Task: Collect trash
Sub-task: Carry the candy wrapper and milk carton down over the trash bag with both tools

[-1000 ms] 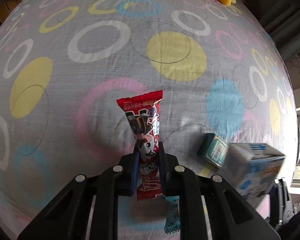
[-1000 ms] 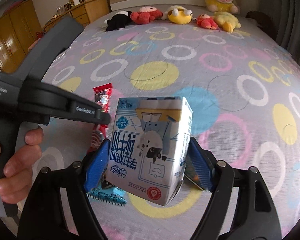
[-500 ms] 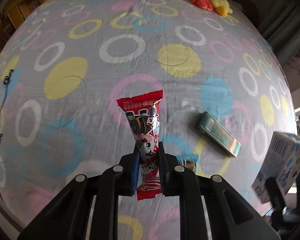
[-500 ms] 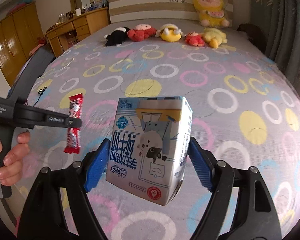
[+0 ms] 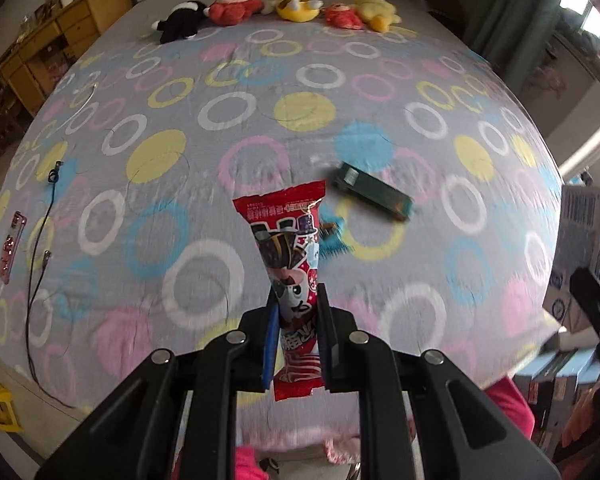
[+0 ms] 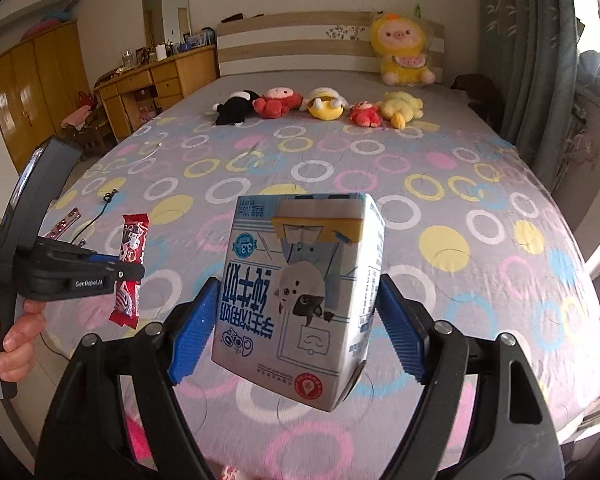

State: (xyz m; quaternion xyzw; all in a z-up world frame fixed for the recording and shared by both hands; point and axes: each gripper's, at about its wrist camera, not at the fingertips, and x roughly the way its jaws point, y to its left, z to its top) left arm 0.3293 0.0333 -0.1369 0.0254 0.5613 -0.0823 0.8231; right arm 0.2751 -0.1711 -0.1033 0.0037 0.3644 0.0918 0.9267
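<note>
— Bedroom, wide bed [image 6: 440, 184] under a grey sheet printed with coloured rings and dots. Where do its edges run?

— Its near edge curves across the bottom of the left wrist view, the striped headboard [image 6: 292, 44] closes the far end, and a row of plush toys [image 6: 320, 108] sits just before it. Most of the sheet between lies bare.

— And the trash?

— The left tool [image 5: 298, 332] has its blue pads pinched on a red crinkled plastic snack wrapper [image 5: 290, 256], gripping the lower part, the top sticking up free above the bed. The right tool [image 6: 296, 316] is clamped on a white-and-blue paper milk carton [image 6: 300, 296], printed upside down, jaws spread wide around its sides; it hangs clear of the sheet.

— Anything left lying down?

— A dark green flat box [image 5: 374, 192] lies on the sheet mid-bed, with a small blue wrapper [image 5: 332, 236] just beside it, partly hidden behind the red one. A black cable [image 5: 40, 240] and a pink phone-like slab [image 5: 10, 248] lie near the left edge.

— Room at the sides?

— A wooden dresser [image 6: 156, 84] stands to the left, grey-green curtains [image 6: 540, 60] to the right.
</note>
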